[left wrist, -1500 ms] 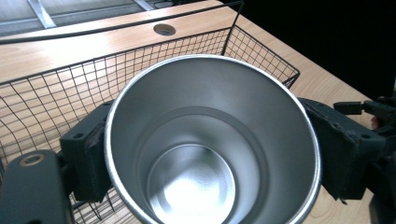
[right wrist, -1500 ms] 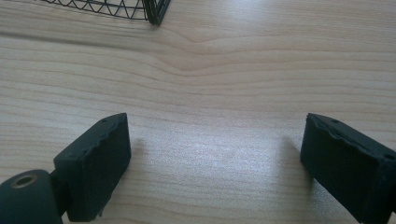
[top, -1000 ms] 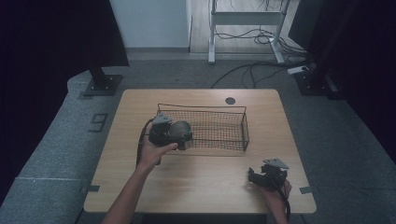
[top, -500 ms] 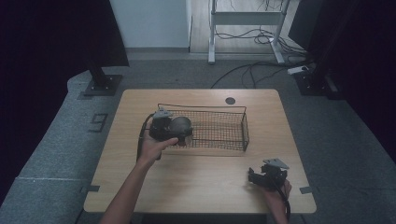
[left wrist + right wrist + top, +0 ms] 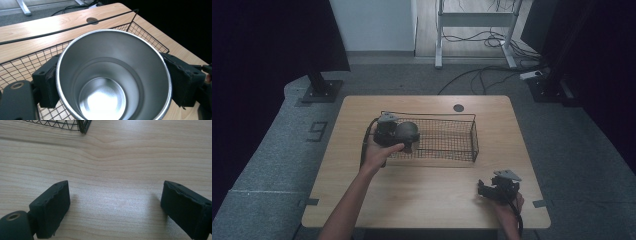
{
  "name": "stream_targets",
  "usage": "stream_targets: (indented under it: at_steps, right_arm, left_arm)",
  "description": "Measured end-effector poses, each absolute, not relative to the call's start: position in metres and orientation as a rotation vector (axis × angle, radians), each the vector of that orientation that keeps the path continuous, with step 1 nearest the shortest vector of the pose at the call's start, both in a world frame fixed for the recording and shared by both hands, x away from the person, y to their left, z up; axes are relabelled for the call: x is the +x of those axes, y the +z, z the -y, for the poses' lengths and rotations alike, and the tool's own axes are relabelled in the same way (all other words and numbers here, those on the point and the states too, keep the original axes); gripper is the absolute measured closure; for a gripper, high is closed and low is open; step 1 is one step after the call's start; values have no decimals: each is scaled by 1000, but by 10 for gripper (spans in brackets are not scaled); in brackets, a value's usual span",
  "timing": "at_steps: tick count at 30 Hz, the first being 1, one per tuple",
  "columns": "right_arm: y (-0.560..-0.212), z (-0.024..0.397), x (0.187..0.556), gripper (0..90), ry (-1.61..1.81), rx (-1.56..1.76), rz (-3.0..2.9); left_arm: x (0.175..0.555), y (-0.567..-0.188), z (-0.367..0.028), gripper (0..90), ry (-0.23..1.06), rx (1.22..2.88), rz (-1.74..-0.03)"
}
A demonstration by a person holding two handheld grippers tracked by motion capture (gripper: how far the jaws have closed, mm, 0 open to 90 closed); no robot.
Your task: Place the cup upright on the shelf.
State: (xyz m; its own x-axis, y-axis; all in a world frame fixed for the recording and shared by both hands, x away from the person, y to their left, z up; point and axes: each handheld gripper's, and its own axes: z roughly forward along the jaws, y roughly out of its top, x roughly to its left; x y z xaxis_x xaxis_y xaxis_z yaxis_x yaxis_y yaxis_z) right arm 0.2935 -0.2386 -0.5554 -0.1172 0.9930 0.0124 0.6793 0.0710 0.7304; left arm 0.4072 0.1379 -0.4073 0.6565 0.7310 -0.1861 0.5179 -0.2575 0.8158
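A shiny round stainless-steel cup [image 5: 113,75] sits clamped between the black jaws of the left gripper [image 5: 399,136], its open mouth facing the gripper's camera. Beyond and under the cup lies a black rectangular wire basket [image 5: 452,137] on the pale wooden table [image 5: 432,190]. The right gripper [image 5: 492,189] rests low near the table's near edge, jaws spread wide over bare wood, the basket's corner [image 5: 83,126] ahead of it.

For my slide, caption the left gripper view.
Hand-held gripper grips an empty steel cup over the wire basket.
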Motion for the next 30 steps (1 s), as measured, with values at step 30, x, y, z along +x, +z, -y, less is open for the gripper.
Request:
stream_targets:
  at_steps: [30]
  right_arm:
    - [-556, 239, 294, 87, 817, 1652, -1851]
  left_arm:
    - [429, -406, -138, 143, 245, 1912, -1017]
